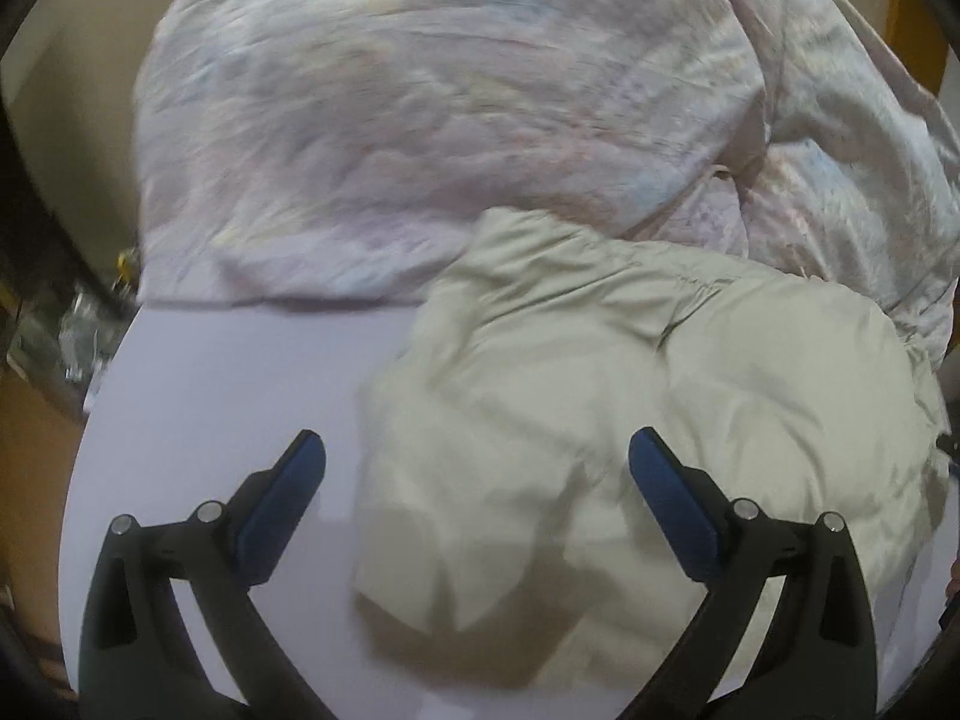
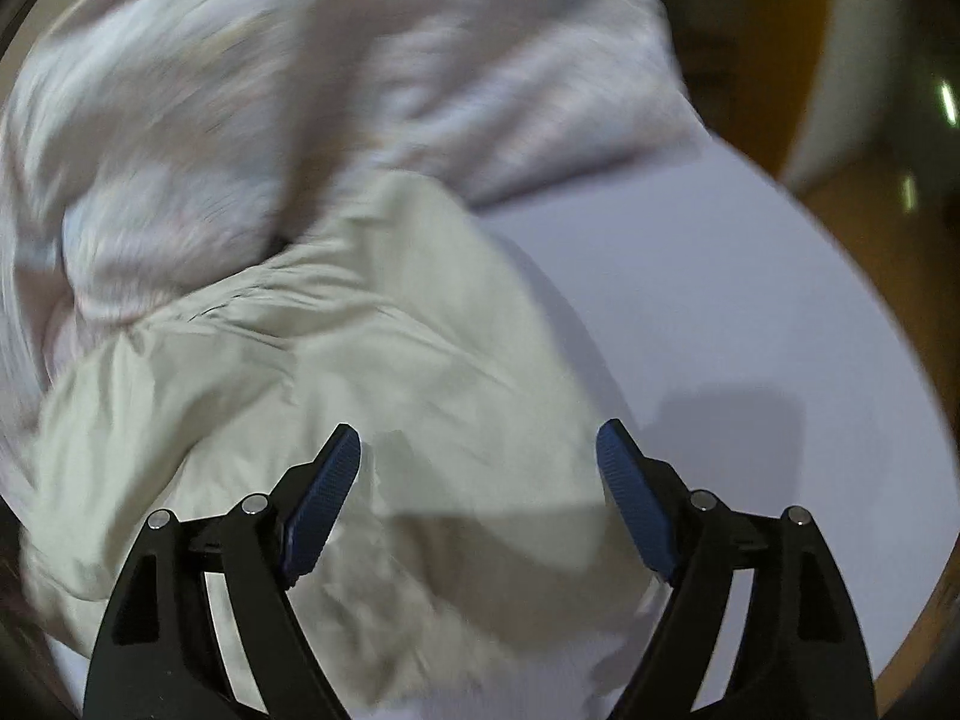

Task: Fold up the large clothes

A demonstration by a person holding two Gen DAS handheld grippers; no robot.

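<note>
A crumpled pale beige garment lies on a pale lilac bed sheet; it also shows in the right wrist view. My left gripper is open and empty, hovering over the garment's left edge, its left finger over bare sheet. My right gripper is open and empty above the garment's right part, its right finger near the garment's edge. Nothing is held between either pair of blue pads.
A big rumpled pinkish-white duvet lies behind the garment and also fills the upper left of the right wrist view. Bare sheet lies to the right. Wooden floor shows beyond the bed's edge. Clutter sits left of the bed.
</note>
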